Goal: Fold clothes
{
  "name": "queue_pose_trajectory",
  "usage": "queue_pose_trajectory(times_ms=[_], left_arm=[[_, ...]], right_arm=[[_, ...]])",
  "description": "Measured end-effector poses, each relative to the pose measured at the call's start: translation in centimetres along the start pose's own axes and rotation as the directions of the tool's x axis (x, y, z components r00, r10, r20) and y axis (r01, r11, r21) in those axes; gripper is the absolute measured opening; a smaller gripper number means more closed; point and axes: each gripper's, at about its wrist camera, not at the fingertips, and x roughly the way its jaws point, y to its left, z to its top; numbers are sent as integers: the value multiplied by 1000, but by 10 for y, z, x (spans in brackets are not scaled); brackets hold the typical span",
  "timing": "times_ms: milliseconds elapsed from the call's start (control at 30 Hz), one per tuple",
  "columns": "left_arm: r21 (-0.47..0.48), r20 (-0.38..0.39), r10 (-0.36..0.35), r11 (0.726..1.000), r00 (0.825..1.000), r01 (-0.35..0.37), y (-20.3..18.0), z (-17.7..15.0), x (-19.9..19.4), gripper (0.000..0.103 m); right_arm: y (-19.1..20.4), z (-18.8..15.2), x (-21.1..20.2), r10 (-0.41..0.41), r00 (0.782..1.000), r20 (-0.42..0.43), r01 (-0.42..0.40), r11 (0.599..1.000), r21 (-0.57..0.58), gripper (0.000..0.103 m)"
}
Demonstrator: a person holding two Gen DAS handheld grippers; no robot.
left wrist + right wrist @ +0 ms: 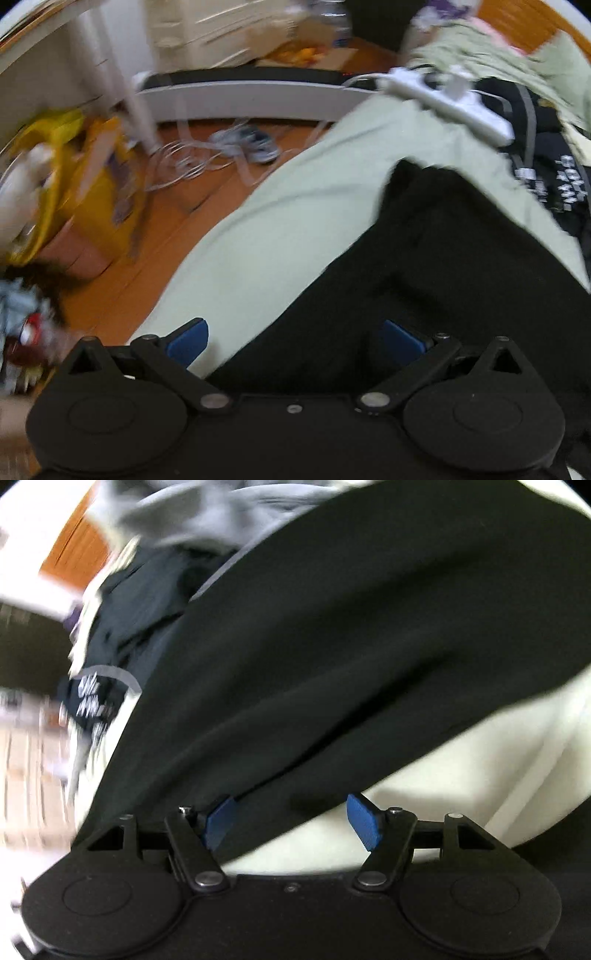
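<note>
A black garment [424,266] lies spread on a pale green sheet [258,236]. My left gripper [295,341] hangs over the garment's near left edge, its blue pads [188,339] wide apart with nothing pinched between them. In the right wrist view the same black garment [351,635] fills most of the picture over the pale sheet [480,768]. My right gripper [291,821] is open above the garment's lower edge, and the cloth passes under its blue pads [364,823] without being pinched. Both views are blurred.
A heap of other clothes sits at the far side: a black printed top [554,177], an olive piece [480,55], grey and navy ones [177,524]. A white power strip [454,103] lies on the sheet. Cables [207,155] and a yellow bag [92,177] litter the wooden floor.
</note>
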Motion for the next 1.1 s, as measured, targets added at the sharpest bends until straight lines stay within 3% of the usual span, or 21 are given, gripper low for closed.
queue_pose_trajectory(times_ms=[100,200,267,300,467,600,700,800,833,900,1100], left_arm=[[-13,-18,73,997,997,-74,9,-21,-3,103],[-11,-32,134,991,990,-134,17,-46,-10,103],[-17,-44,168,985,985,-169,22,-62,-14,103],[-27,-50,173,984,984,-174,25,-66,-15,103],[-138,-69,186,971,980,-194,49,-102,-31,103],[-287,-12,71,955,997,-71,69,-125,-41,103],[-317,16,38,948,999,-31,73,-133,-39,103],[-298,63,-32,953,998,49,67,-134,-35,103],[-287,72,-51,955,996,70,65,-134,-33,103],[-261,70,-72,961,995,88,64,-132,-28,103],[-275,108,-142,947,984,167,80,-131,-8,101]], right_arm=[[-18,1,27,21,999,34,-24,996,86,74],[-23,-3,32,25,997,67,-32,993,113,68],[-23,-5,30,21,998,62,-26,996,83,12],[-24,-5,28,21,998,55,-25,997,74,1],[-44,-6,10,41,999,26,-43,995,88,1],[-54,-12,-2,71,997,15,-73,991,116,2],[-48,-15,-9,97,995,31,-99,991,88,2],[-47,-17,-11,90,995,40,-93,993,71,15],[-48,-18,-9,83,996,30,-85,994,61,33],[-51,-23,-9,90,996,9,-91,994,61,53],[-62,-68,-61,68,998,-4,-69,996,-49,53]])
